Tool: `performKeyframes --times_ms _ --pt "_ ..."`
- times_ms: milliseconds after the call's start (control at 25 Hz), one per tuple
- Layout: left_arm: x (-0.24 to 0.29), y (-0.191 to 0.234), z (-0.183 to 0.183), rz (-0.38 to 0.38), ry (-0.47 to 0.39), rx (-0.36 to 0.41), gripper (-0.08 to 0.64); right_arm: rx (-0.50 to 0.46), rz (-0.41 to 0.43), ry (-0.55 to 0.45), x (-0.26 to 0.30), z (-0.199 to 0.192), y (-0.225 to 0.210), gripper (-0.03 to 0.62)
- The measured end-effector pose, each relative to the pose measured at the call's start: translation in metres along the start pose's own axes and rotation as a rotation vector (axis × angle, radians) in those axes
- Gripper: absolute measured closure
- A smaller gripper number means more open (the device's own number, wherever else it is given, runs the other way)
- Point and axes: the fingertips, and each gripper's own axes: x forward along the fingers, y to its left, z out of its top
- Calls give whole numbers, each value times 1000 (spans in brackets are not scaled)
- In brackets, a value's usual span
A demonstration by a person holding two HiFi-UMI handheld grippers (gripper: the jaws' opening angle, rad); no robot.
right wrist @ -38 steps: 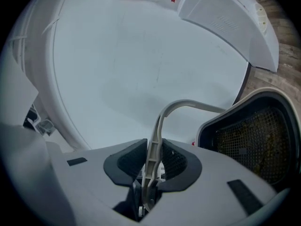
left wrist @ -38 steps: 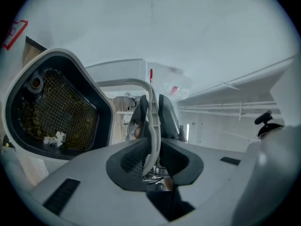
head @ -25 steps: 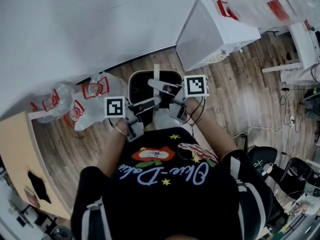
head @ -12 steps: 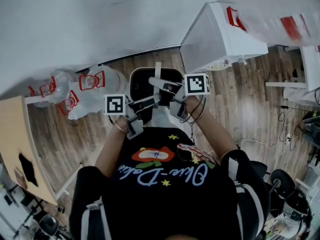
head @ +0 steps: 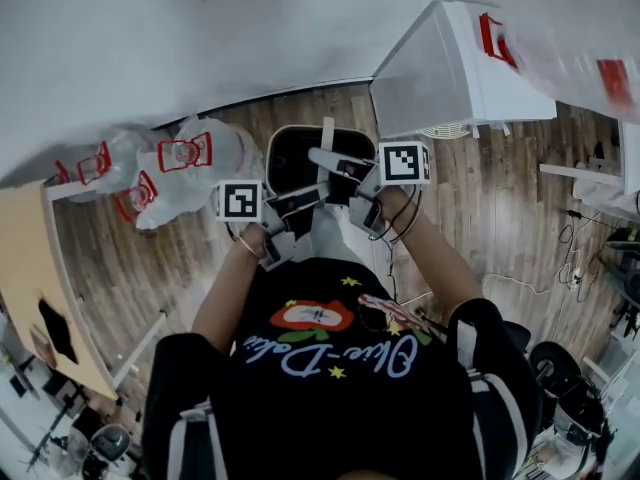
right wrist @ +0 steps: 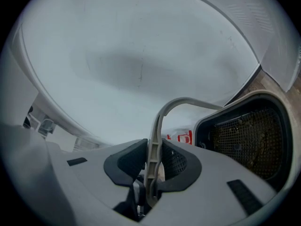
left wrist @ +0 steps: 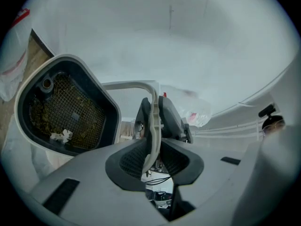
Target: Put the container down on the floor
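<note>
Both the left claw [left wrist: 151,142] and the right claw [right wrist: 153,161] were pinched tight on the thin, stiff bail handle [right wrist: 188,100] of the mesh-lined container [left wrist: 70,59], which hung beneath them over the floor [head: 150,268], seemingly light but swing-prone.

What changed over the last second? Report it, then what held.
The container and both grippers shifted slightly right in the head view, moving together as the view itself swung. Nothing was gripped or released. The left gripper and right gripper stay shut on the container's white handle, in the same pose.

Plastic bags [head: 185,160] — white box [head: 470,58]
</note>
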Motion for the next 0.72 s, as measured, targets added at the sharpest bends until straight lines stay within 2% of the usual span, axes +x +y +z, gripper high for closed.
performKeyframes --times_ms 160,360,480,560,720 --pt "11 8 18 -19 27 -18 479 12 -17 -9 6 20 -14 515" --pt "16 47 44 37 52 -18 479 41 -58 7 22 39 -47 515" --pt "17 63 55 39 67 -18 479 37 -59 12 32 47 -62 515" --pt "22 73 63 25 75 3 479 73 -84 11 35 52 -76 515" --pt "29 105 84 56 83 12 479 87 -99 17 51 68 -108 515"
